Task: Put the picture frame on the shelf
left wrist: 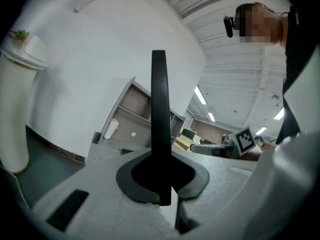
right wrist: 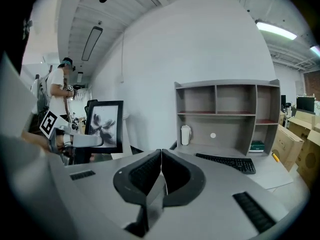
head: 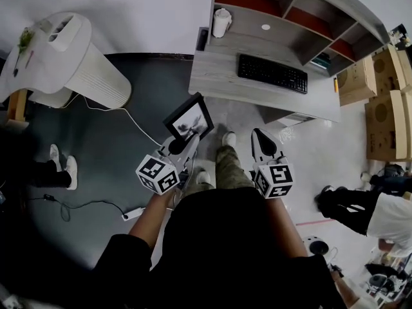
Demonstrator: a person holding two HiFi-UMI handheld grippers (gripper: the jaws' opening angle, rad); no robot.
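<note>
the left hand-held gripper (head: 182,145) clamps the frame (head: 190,117) by its lower part, in the air on the near side of the desk (head: 219,76). the right hand-held gripper (head: 262,134) is closed and empty. the shelf (head: 302,15) stands on the desk's far side.

Black keyboard (head: 272,73) on desk (head: 219,76); cardboard boxes (head: 380,102) right.

Desk (head: 219,76) — black keyboard (head: 272,73), white roll (head: 221,22) upright | shelf unit (head: 344,5) at its back
</note>
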